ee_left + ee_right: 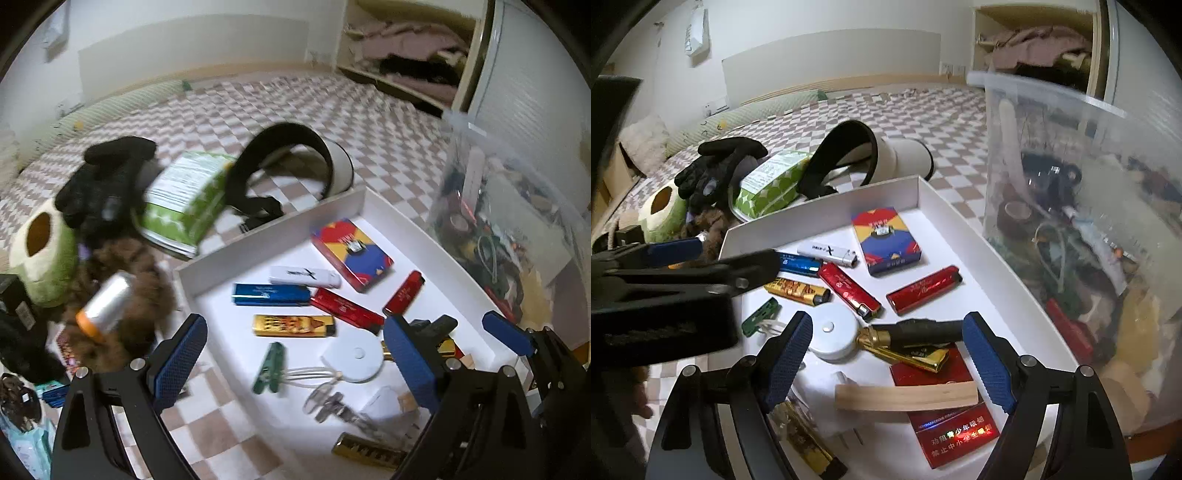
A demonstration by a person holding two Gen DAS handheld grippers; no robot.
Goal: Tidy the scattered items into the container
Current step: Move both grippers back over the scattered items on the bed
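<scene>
Blue-padded fingers of the right gripper (886,354) stand wide apart and hold nothing, hovering low over the near end of the white tray (827,201). Between them lie a wooden strip (905,397), long axis across the view, resting on a red cigarette pack (955,434), and a gold lighter (905,352) angled down to the right beside a black torch lighter (923,328). Just past the left finger sits a white round tape measure (833,336), with a green clip (761,315) to its left.

From the left wrist camera, the left gripper (295,354) is likewise spread wide and empty, its left finger out over the checked bedspread (229,424) beyond the tray's left wall, its right finger above the tray floor. The right gripper shows at the right edge of this view.

Mid-tray, two red lighters (849,291) (923,290) lie in a shallow V, a yellow lighter (798,291) and a blue lighter (799,264) lie roughly crosswise, and a white lighter (827,253) sits behind them. A red, blue and yellow pack (884,240) points lengthwise toward the far wall. The far right part of the tray floor is bare.

Left of the tray sit a green packet (768,188), black gloves (716,170), a toilet roll (661,210) and a brown furry item (122,295) with a silver tube (105,306) on it. A visor (871,155) lies behind the tray, and a clear plastic bin (1052,184) of clutter stands close along its right side.
</scene>
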